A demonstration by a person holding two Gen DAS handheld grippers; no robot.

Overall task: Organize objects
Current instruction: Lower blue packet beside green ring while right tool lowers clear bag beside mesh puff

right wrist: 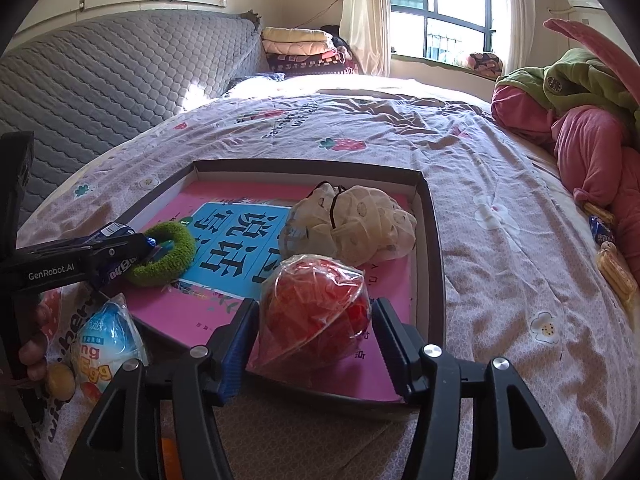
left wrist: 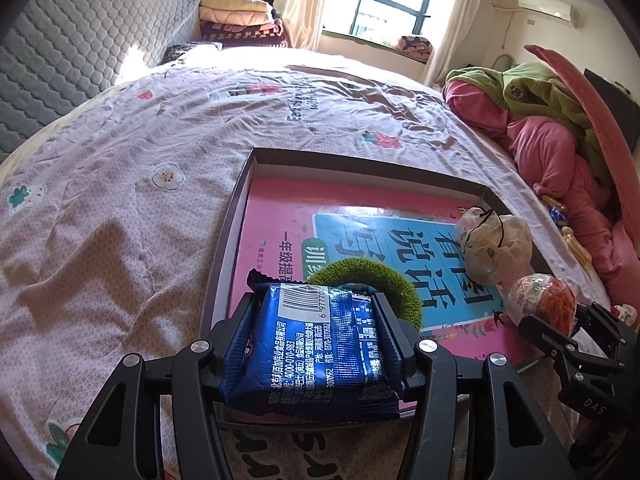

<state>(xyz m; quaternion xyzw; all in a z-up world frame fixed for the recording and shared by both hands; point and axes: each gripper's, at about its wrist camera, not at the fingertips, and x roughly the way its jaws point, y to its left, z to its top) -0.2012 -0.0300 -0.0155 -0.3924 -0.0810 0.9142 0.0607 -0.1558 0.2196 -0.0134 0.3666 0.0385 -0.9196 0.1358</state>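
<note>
My left gripper [left wrist: 316, 308] is shut on a blue snack packet [left wrist: 316, 344], held over the near left corner of a shallow dark tray [left wrist: 360, 160] on the bed. A pink and blue book [left wrist: 280, 216] lines the tray. On the book lie a green fuzzy ring [left wrist: 384, 280], just beyond the packet, and a cream cloth bundle [right wrist: 360, 220]. A red bundle in a clear bag [right wrist: 316, 304] rests at the tray's near edge between the jaws of my right gripper [right wrist: 314, 312], which stands open with a thin gap at each pad.
A blue egg-print snack bag [right wrist: 108, 336] and a person's fingers [right wrist: 36, 356] sit left of the tray. More wrapped snacks [right wrist: 616, 268] lie by the pink and green clothes [right wrist: 592, 152] at the right. A grey quilted headboard [right wrist: 100, 80] stands behind the floral sheet.
</note>
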